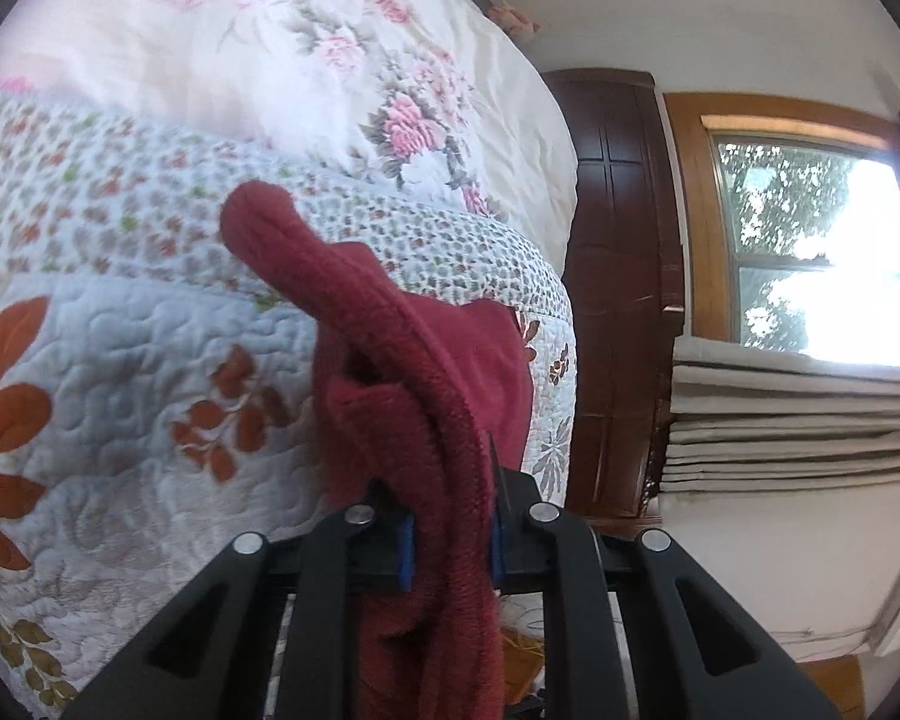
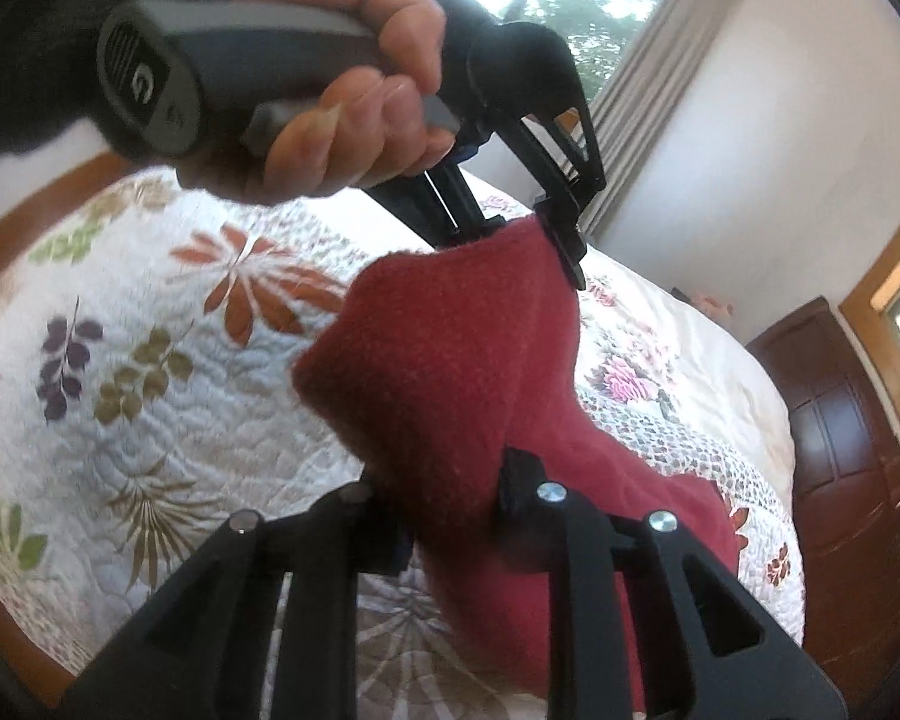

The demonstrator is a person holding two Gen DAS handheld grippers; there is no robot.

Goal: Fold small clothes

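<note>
A dark red knitted garment (image 2: 450, 360) hangs in the air above the bed, stretched between both grippers. In the left wrist view my left gripper (image 1: 450, 546) is shut on a thick rolled edge of the red garment (image 1: 414, 372), which rises away from the blue pads. In the right wrist view my right gripper (image 2: 450, 516) is shut on the garment's lower part. The left gripper (image 2: 546, 228) appears there too, pinching the top corner, with a person's hand (image 2: 342, 120) around its grey handle. The fingertips of both grippers are hidden by cloth.
Below lies a white quilted bedspread (image 2: 150, 360) with leaf prints, and a cream floral duvet (image 1: 330, 60) is further back. A dark wooden bedside cabinet (image 1: 618, 300) stands by the bed. A window (image 1: 810, 252) with a folded blind is on the right.
</note>
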